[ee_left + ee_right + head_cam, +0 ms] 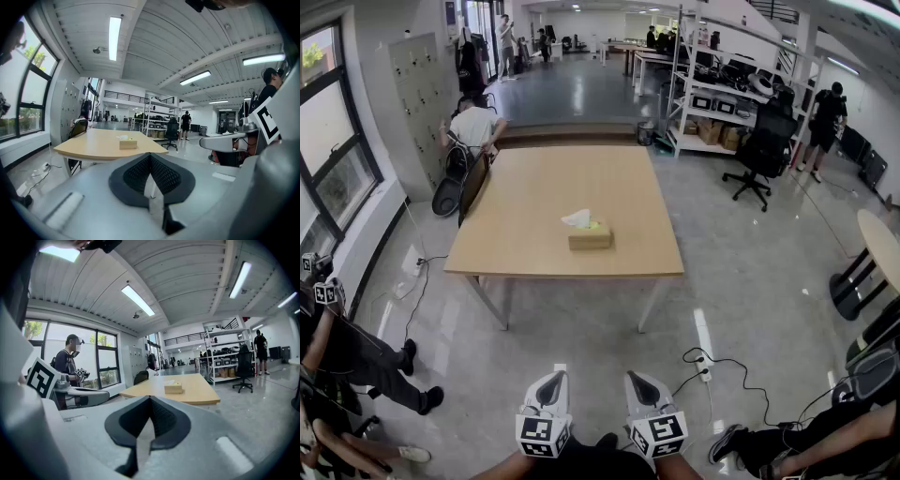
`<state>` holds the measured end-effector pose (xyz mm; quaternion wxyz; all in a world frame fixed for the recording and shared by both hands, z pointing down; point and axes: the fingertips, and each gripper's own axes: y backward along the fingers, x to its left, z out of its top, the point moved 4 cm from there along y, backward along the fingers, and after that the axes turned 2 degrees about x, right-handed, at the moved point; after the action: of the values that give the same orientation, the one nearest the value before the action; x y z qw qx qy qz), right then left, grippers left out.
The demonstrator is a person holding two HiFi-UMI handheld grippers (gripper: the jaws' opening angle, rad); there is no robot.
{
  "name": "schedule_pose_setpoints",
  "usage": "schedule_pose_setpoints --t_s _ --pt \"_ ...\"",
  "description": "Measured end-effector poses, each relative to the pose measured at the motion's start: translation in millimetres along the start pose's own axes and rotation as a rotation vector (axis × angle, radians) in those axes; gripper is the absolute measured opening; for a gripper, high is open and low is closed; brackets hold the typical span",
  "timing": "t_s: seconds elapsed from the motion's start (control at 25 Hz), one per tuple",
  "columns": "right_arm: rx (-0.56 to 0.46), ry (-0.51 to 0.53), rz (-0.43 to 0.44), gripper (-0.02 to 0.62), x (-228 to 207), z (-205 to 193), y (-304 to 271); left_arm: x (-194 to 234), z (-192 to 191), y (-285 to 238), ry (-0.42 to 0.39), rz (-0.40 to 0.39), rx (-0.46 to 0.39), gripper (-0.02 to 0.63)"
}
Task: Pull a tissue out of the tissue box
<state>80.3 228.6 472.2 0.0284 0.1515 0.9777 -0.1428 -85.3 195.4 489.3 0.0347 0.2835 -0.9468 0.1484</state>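
A tan tissue box (590,237) with a white tissue (577,219) sticking out of its top sits near the front edge of a long wooden table (534,202). Both grippers are held low, well short of the table, over the floor. My left gripper (552,377) and right gripper (640,378) point side by side toward the table, each shut with nothing between the jaws. In the left gripper view the tissue box (128,143) shows far ahead past the closed left gripper (150,157). The right gripper view also has the tissue box (173,388) far beyond the closed right gripper (150,401).
A chair (474,185) stands at the table's left side, with a person (474,127) crouched behind it. Metal shelving (722,98) and an office chair (759,155) are at the back right, a round table (883,246) at the right. Cables and a power strip (704,366) lie on the floor. People sit at both lower corners.
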Motion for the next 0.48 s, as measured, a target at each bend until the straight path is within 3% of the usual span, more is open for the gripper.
schedule_pose_setpoints --t_s 0.48 --pt "-0.025 -0.011 0.008 -0.012 7.7 6.5 -2.4 5.2 7.5 -1.8 -0.033 -0.017 -0.001 0.017"
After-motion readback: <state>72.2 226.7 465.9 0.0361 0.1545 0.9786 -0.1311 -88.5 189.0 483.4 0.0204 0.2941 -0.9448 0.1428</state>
